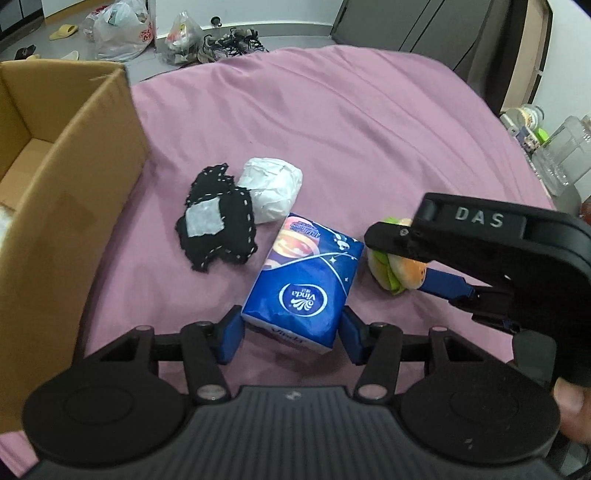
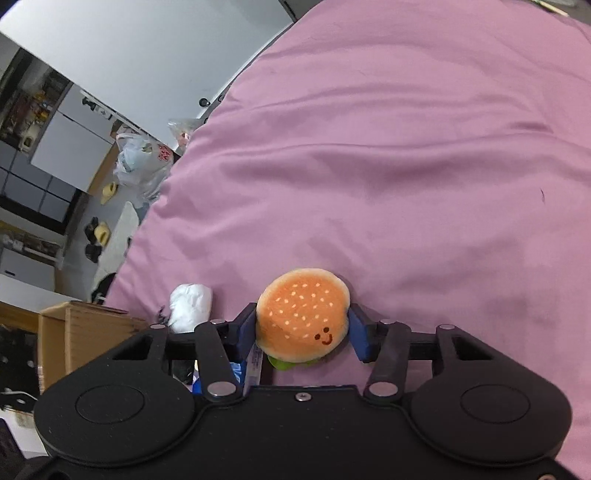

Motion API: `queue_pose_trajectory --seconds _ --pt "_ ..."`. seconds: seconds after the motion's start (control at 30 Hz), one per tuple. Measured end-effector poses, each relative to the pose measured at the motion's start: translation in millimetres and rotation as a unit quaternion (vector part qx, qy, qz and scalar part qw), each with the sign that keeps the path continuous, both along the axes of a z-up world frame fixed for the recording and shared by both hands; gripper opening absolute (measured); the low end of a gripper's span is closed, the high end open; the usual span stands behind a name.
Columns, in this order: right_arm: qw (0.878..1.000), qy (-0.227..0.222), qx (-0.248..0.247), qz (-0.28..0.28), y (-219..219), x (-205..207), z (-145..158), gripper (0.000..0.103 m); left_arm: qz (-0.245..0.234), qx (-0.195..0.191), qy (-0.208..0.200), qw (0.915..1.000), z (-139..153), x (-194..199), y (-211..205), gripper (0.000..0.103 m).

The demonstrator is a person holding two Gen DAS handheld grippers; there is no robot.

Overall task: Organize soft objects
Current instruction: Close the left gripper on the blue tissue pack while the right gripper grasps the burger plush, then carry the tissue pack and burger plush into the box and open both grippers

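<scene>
While both grippers point down at the pink bedsheet (image 1: 369, 122), each has an item between its fingers. Left gripper (image 1: 291, 334): its blue fingers (image 1: 231, 338) sit on either side of the near end of a blue plastic-wrapped tissue pack (image 1: 306, 280) printed "Vinda"; left finger touching the pack, right finger just beside it, so a firm clench cannot be confirmed. Pack lies flat on the sheet, long axis running near to far.

Right gripper (image 2: 303, 332): fingers clenched on a small orange plush hamburger toy (image 2: 303, 314) with a smiling face and green felt lettuce, both pads pressed against its sides. Toy rests on the sheet, just right of the tissue pack.

Far-left of the pack: a black knitted cloth with white stitching and a white patch (image 1: 216, 221), crumpled, touching a white crumpled paper-wrapped bundle (image 1: 273, 190) on its right. An open brown cardboard box (image 1: 70, 177) stands at the left edge of the bed. Plastic bags (image 1: 118, 29) and shoes lie on the floor beyond.
</scene>
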State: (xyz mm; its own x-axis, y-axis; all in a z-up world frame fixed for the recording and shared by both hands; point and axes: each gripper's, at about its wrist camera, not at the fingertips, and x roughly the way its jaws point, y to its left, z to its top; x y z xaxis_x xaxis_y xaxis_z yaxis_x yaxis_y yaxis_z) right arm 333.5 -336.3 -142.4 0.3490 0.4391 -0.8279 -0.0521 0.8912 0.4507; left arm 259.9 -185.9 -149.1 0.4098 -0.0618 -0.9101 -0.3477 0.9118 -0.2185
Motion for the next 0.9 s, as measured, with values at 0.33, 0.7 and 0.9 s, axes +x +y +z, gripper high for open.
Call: queue_pose_trajectory --seconds 0.33,0.7,0.9 --pt "0.999 -0.038 -0.011 -0.014 4.7 -39.4 37.7 0.048 -0.002 -0.007 -0.039 0.9992 34.0 -29.9 12.4 0.054" --pt "0.996 -0.088 0.015 -0.023 21.8 -73.7 74.1 0.048 0.005 -0.015 -0.083 0.9965 79.8 -66.1 43.5 0.054" --pt "0.994 -0.110 0.022 -0.014 37.1 -85.0 84.8 0.048 0.021 -0.014 -0.103 0.9943 102.2 -81.8 68.0 0.054"
